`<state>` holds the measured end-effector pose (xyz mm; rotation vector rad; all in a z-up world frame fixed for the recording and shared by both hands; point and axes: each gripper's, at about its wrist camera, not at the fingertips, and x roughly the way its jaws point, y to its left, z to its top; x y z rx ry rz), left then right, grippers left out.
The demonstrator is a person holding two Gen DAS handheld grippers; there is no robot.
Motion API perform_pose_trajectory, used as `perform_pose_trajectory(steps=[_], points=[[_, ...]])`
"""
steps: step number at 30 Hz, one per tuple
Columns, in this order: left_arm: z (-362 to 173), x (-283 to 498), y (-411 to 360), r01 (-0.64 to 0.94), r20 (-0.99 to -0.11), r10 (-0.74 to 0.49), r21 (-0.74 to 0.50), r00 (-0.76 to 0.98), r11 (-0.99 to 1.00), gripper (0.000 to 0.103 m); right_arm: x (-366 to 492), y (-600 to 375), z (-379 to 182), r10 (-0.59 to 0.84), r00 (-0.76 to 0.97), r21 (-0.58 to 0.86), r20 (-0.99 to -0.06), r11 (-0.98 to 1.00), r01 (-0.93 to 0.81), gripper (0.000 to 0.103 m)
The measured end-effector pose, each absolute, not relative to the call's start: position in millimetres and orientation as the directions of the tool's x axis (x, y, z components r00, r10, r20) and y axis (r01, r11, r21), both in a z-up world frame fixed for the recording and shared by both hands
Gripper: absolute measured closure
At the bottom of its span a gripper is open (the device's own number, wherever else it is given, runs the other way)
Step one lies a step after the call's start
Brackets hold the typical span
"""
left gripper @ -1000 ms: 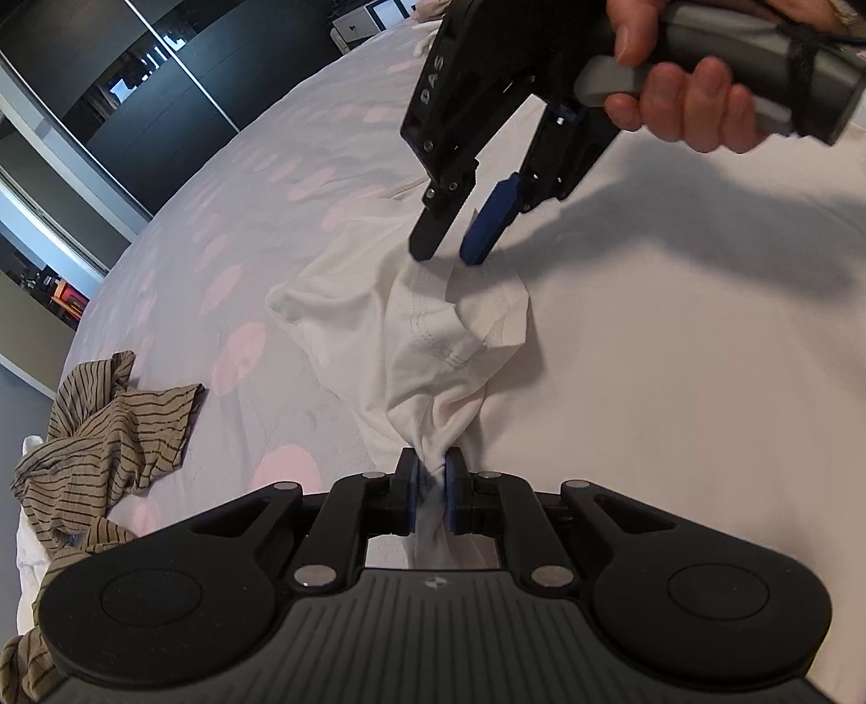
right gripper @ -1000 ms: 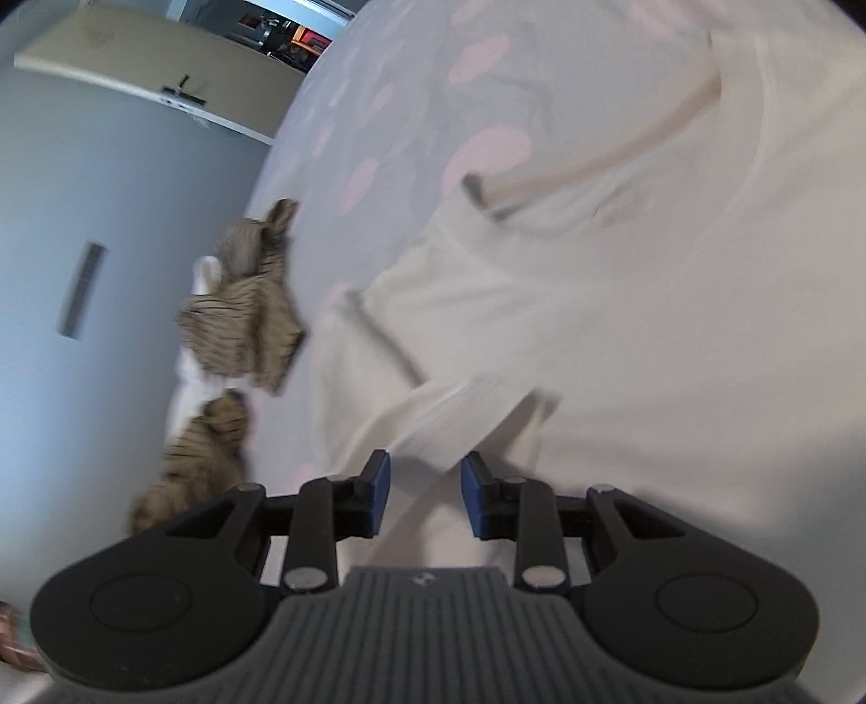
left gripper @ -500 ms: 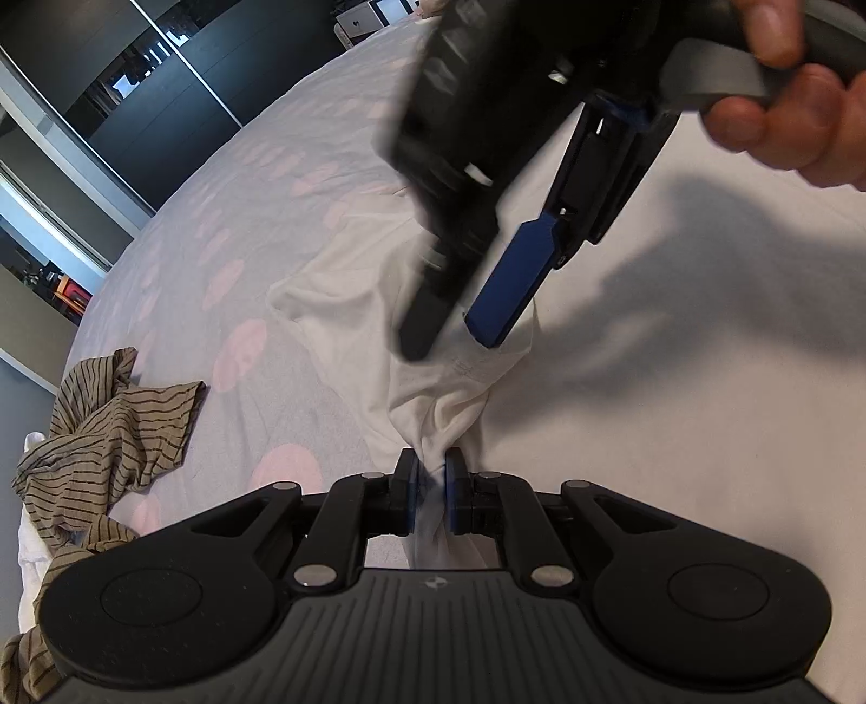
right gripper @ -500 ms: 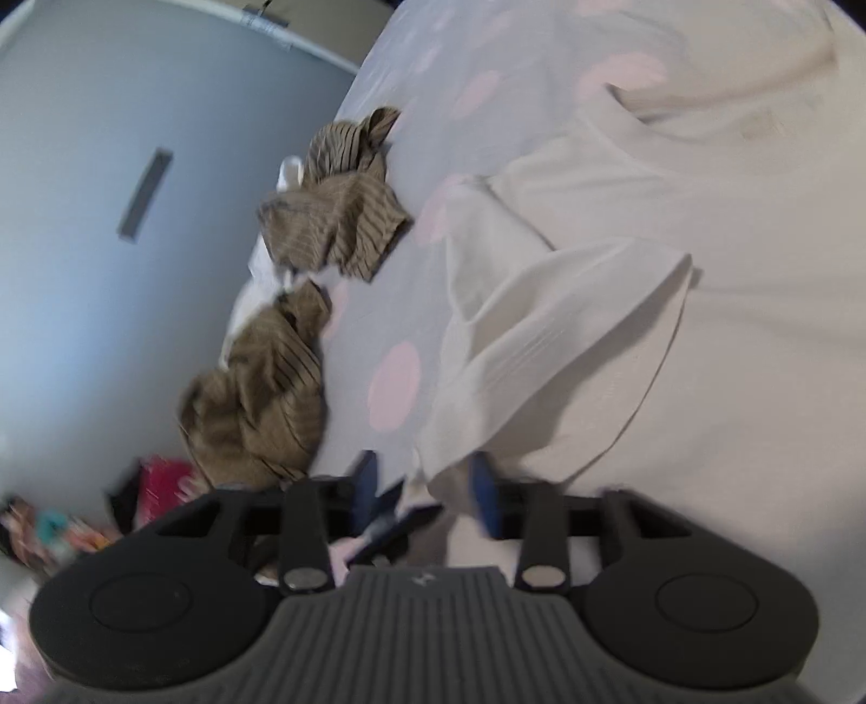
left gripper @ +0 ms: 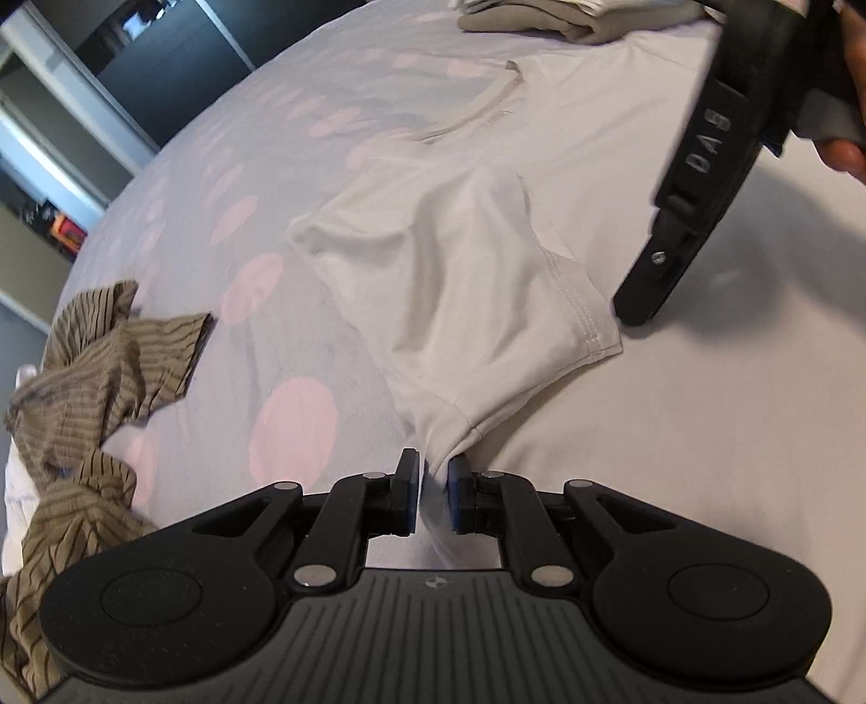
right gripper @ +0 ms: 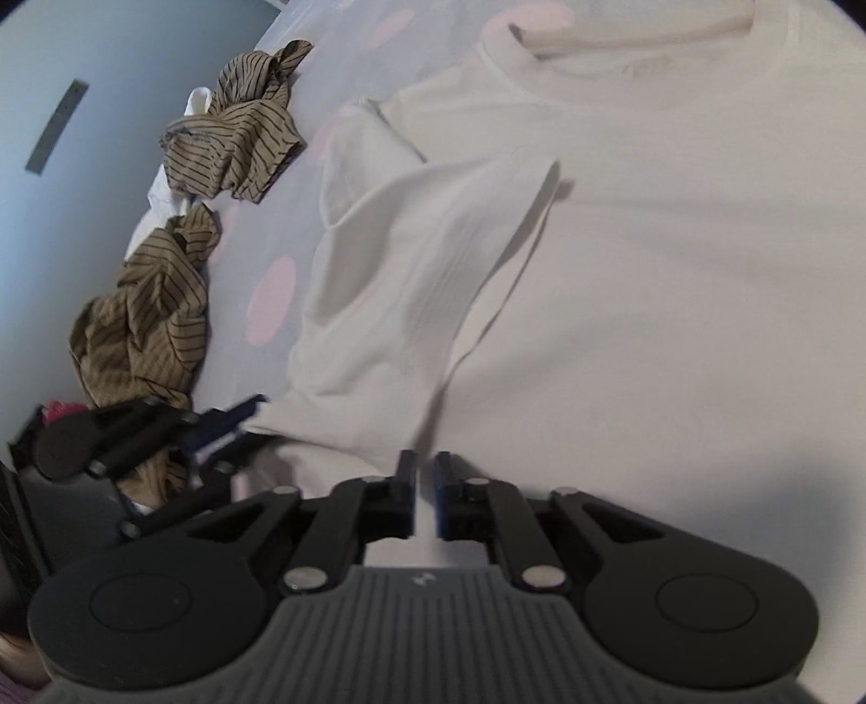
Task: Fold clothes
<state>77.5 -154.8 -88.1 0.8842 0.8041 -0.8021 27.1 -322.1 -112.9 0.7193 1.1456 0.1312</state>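
Note:
A white T-shirt (left gripper: pixel 487 271) lies spread on the bed, collar at the far end. Its sleeve is folded in over the body. My left gripper (left gripper: pixel 431 482) is shut on a bunched bit of the shirt's side edge near the sleeve. It also shows in the right wrist view (right gripper: pixel 227 428), at the shirt's edge. My right gripper (right gripper: pixel 425 476) is nearly shut, jaws a narrow gap apart, low over the shirt's body (right gripper: pixel 649 271); whether it pinches cloth is unclear. Its black body shows in the left wrist view (left gripper: pixel 698 178).
A crumpled brown striped garment (left gripper: pixel 92 368) lies at the bed's left edge, also in the right wrist view (right gripper: pixel 238 141). The bedsheet (left gripper: pixel 292 417) is pale with pink dots. Folded grey clothes (left gripper: pixel 541 19) sit at the far end.
The right gripper swung from above the sleeve to the right and down over the shirt body, and its jaws closed. The sleeve now lies flatter. The left gripper kept its grip.

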Motion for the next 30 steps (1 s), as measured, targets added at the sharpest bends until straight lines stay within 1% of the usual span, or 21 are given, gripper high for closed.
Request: perform_pose_trajectory(steps=[1, 2, 3, 5, 7, 9, 12, 16, 23, 25, 28, 30], points=[[-81.7, 82.2, -152.4, 0.85, -0.859, -0.254, 0.314, 0.443, 0.423, 0.08, 25.4, -326.4, -108.1, 0.423, 0.442, 0.564, -0.791, 0.785, 0.257, 0.07], [-75.6, 87.5, -149.7, 0.85, -0.868, -0.258, 0.285, 0.425, 0.443, 0.077, 23.6, -330.7, -103.2, 0.399, 0.453, 0.545, -0.797, 0.798, 0.256, 0.066], [-69.2, 92.1, -147.1, 0.851, -0.874, -0.268, 0.255, 0.406, 0.459, 0.075, 22.8, -335.8, -98.2, 0.374, 0.472, 0.53, -0.798, 0.809, 0.255, 0.065], [-55.9, 100.8, -142.6, 0.847, -0.875, -0.296, 0.205, 0.383, 0.49, 0.074, 22.9, -348.9, -90.2, 0.328, 0.509, 0.513, -0.796, 0.812, 0.279, 0.065], [-44.9, 113.4, -140.8, 0.831, -0.862, -0.325, 0.177, 0.39, 0.528, 0.065, 22.7, -365.6, -86.3, 0.314, 0.555, 0.545, -0.77, 0.777, 0.317, 0.065], [-37.1, 131.8, -140.8, 0.805, -0.851, -0.349, 0.136, 0.394, 0.578, 0.063, 23.7, -378.2, -83.7, 0.307, 0.597, 0.578, -0.741, 0.744, 0.335, 0.065], [-31.4, 162.9, -144.4, 0.766, -0.833, -0.391, 0.058, 0.39, 0.641, 0.063, 32.7, -387.5, -81.2, 0.282, 0.643, 0.597, -0.712, 0.725, 0.343, 0.065], [-33.5, 200.0, -157.0, 0.725, -0.817, -0.408, 0.018, 0.408, 0.688, 0.063, 45.6, -395.4, -84.8, 0.256, 0.654, 0.594, -0.712, 0.716, 0.366, 0.065], [-53.5, 247.5, -187.5, 0.67, -0.822, -0.415, -0.057, 0.389, 0.74, 0.062, 56.0, -398.2, -95.6, 0.273, 0.644, 0.602, -0.714, 0.709, 0.367, 0.065], [-59.3, 258.7, -195.1, 0.643, -0.824, -0.423, -0.096, 0.376, 0.76, 0.06, 58.5, -397.0, -97.2, 0.275, 0.645, 0.603, -0.713, 0.71, 0.364, 0.065], [-71.8, 272.5, -202.9, 0.6, -0.827, -0.444, -0.171, 0.343, 0.781, 0.059, 60.2, -398.7, -101.0, 0.278, 0.64, 0.604, -0.716, 0.706, 0.369, 0.065], [-81.0, 278.1, -208.1, 0.573, -0.832, -0.438, -0.186, 0.34, 0.798, 0.06, 61.9, -398.8, -104.0, 0.278, 0.638, 0.605, -0.718, 0.702, 0.375, 0.065]])
